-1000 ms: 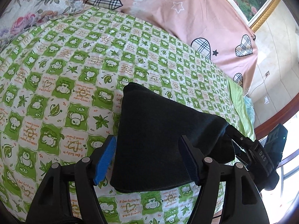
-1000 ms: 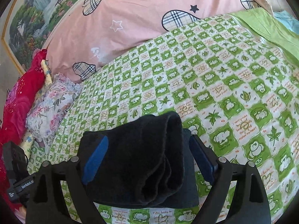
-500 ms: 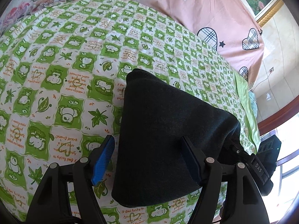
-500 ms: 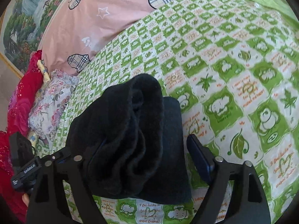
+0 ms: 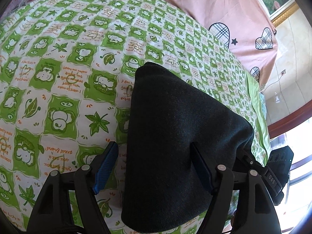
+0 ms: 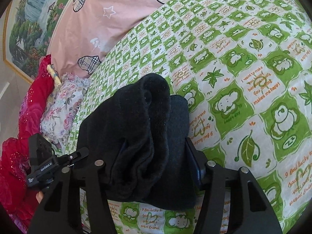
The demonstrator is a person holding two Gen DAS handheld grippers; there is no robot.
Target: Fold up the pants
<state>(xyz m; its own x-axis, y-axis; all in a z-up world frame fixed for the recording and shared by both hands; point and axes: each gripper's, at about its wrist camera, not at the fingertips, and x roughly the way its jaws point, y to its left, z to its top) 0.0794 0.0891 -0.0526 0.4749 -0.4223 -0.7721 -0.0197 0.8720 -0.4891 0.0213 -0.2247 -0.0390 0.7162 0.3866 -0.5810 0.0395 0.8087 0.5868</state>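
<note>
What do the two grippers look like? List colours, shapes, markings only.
The left gripper and right gripper are matte black, each with two angular fingers, blue ribbed pads and silver pivot pins. White lettering reads GenRobot.AI on the left's body, DAS on the right's.

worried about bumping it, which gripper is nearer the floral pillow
Left: left gripper is at the pants end toward the floral pillow; right gripper at the opposite end.

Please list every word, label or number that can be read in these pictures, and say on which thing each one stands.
"DAS": on the right gripper, seen from the left wrist.
"GenRobot.AI": on the left gripper, seen from the right wrist; smaller lines under it are unreadable.
"I want to make you happy because you smiling makes me happy": on the bed sheet.
"happy day": same sheet.
No numbers.
</note>
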